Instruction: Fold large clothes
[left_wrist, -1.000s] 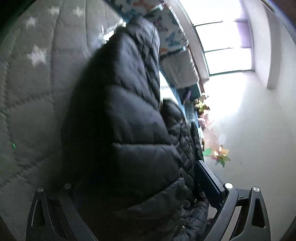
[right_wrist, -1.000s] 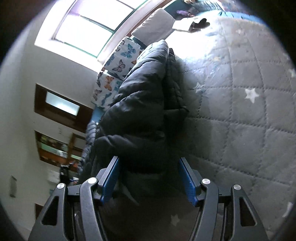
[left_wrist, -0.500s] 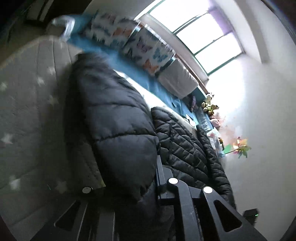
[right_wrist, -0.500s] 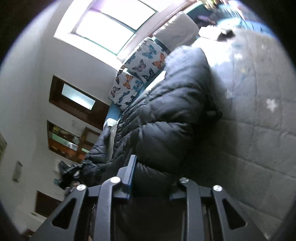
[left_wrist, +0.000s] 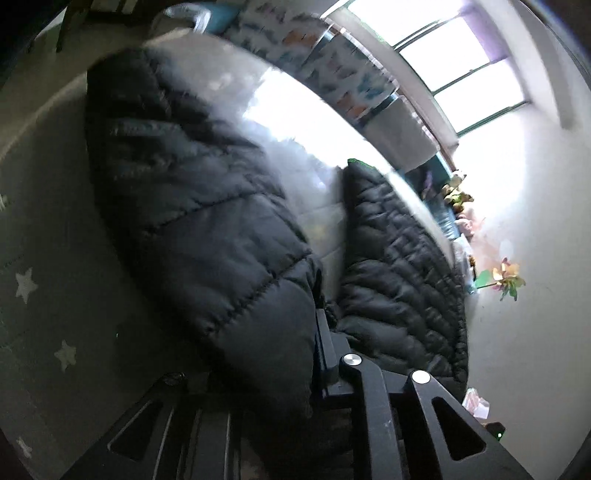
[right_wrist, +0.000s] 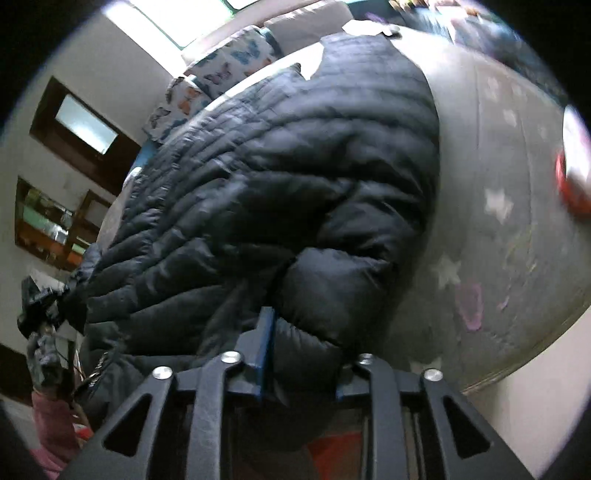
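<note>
Left wrist view: your left gripper is clamped on a puffy fold of the black quilted jacket; a second ago its jaws stood wide around that fabric. The jacket lies on the grey star-print quilt.

Right wrist view: your right gripper pinches the jacket too, its jaws having narrowed sharply, then eased slightly. More of the jacket shows now than before.
</note>
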